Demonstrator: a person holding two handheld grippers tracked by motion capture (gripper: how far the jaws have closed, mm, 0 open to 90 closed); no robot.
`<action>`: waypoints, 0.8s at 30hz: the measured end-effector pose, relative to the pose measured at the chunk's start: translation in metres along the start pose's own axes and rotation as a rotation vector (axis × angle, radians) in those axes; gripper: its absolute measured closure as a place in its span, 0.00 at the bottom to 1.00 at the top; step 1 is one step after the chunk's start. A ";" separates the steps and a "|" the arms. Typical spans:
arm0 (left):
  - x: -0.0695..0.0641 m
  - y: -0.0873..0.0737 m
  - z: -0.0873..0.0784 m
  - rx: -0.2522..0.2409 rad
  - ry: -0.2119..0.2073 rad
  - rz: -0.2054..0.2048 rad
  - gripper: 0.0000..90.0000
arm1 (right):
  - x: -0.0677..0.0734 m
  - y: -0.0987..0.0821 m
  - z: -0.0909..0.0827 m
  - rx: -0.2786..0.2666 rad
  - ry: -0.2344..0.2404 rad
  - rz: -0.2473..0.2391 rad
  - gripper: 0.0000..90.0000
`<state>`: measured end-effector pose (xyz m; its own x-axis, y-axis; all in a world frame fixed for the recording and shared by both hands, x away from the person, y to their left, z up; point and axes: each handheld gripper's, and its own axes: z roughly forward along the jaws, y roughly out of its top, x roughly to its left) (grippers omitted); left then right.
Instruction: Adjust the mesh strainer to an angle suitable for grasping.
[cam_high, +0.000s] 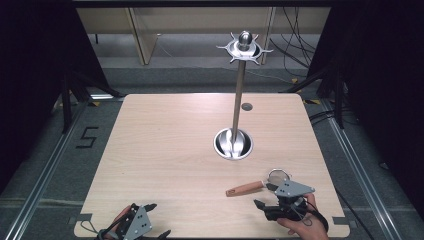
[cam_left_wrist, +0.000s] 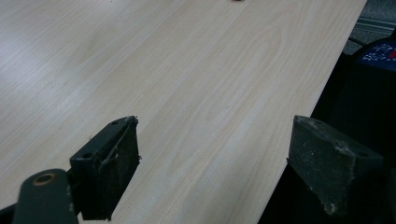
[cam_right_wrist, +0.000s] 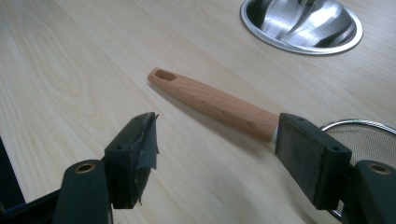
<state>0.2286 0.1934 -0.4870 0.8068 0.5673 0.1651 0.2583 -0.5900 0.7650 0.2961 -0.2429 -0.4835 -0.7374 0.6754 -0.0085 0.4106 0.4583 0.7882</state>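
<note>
A small strainer lies on the wooden table (cam_high: 165, 150) at the front right. Its wooden handle (cam_high: 245, 188) points left and its mesh bowl (cam_high: 278, 176) is to the right. My right gripper (cam_high: 265, 196) is held just in front of it, open. In the right gripper view the handle (cam_right_wrist: 215, 102) lies across, just beyond the spread jaws of that gripper (cam_right_wrist: 215, 149), with the mesh rim (cam_right_wrist: 369, 137) behind the right jaw. My left gripper (cam_high: 157, 220) is at the table's front left edge, open and holding nothing. In its own view, the left gripper (cam_left_wrist: 215, 154) hangs over bare wood at that edge.
A tall metal stand rises from a shiny bowl-shaped base (cam_high: 233, 143) at the table's centre right, topped by a ring of hooks (cam_high: 244, 47). The base (cam_right_wrist: 303, 23) sits beyond the strainer. A small grey disc (cam_high: 247, 106) lies near the far edge.
</note>
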 end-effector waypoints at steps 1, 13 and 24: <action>0.000 0.000 0.000 0.000 0.000 0.000 0.17 | 0.000 0.000 0.000 0.000 0.001 0.005 0.34; 0.001 -0.001 0.001 -0.005 0.010 0.003 0.17 | -0.002 0.003 0.003 0.001 -0.002 -0.013 0.34; 0.002 -0.001 0.001 0.000 0.012 0.007 0.17 | 0.000 0.010 0.010 0.001 0.008 -0.049 0.34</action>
<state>0.2305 0.1940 -0.4881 0.8023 0.5699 0.1774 0.2530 -0.5939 0.7637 0.3056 -0.2323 -0.4815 -0.7606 0.6478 -0.0423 0.3748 0.4915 0.7861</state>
